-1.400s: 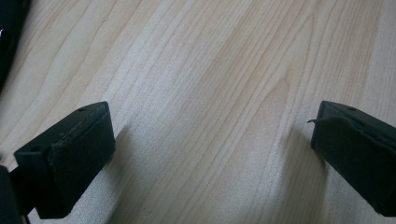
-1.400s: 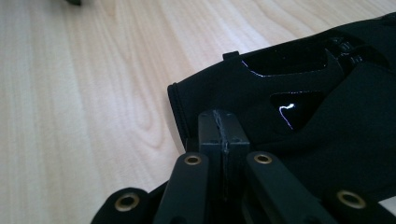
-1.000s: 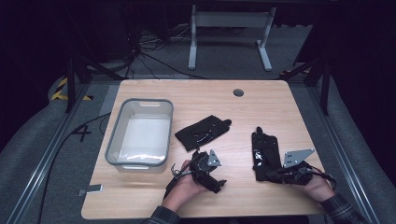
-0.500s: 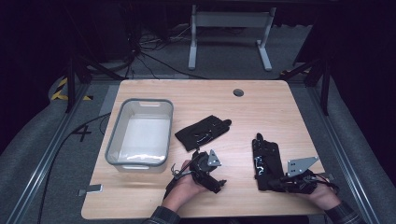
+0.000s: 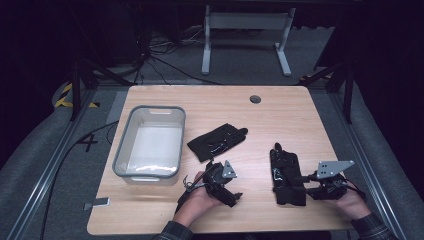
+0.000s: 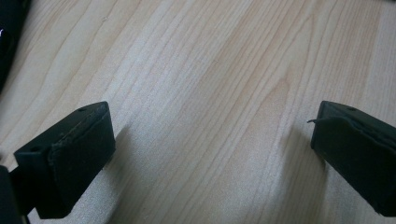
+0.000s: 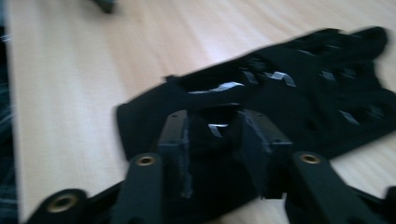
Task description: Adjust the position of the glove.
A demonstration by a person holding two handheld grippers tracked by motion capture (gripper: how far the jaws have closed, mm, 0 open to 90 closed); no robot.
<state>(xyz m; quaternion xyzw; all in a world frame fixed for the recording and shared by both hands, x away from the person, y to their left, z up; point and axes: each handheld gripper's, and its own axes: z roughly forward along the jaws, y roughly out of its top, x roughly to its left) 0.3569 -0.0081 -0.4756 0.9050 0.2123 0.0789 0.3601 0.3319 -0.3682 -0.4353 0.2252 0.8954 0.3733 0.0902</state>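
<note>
Two black gloves lie on the wooden table [image 5: 280, 115]. One glove [image 5: 218, 141] lies flat near the middle. The other glove [image 5: 285, 172] [image 7: 303, 88] lies at the front right, fingers pointing away from me. My right gripper [image 5: 301, 179] [image 7: 212, 140] is shut on a fold at this glove's cuff end, the jaws pinching the fabric. My left gripper [image 5: 234, 196] [image 6: 212, 144] rests low over bare wood at the front middle, its jaws wide apart with nothing between them.
A clear plastic bin [image 5: 123, 150] stands at the left of the table with nothing in it. A round cable hole [image 5: 255, 99] sits near the far edge. A dark thing's edge [image 6: 8, 32] shows at the top left of the left gripper view.
My right gripper has pulled the front-right glove a little toward the table's front edge. The left gripper and the middle glove have stayed where they were.
</note>
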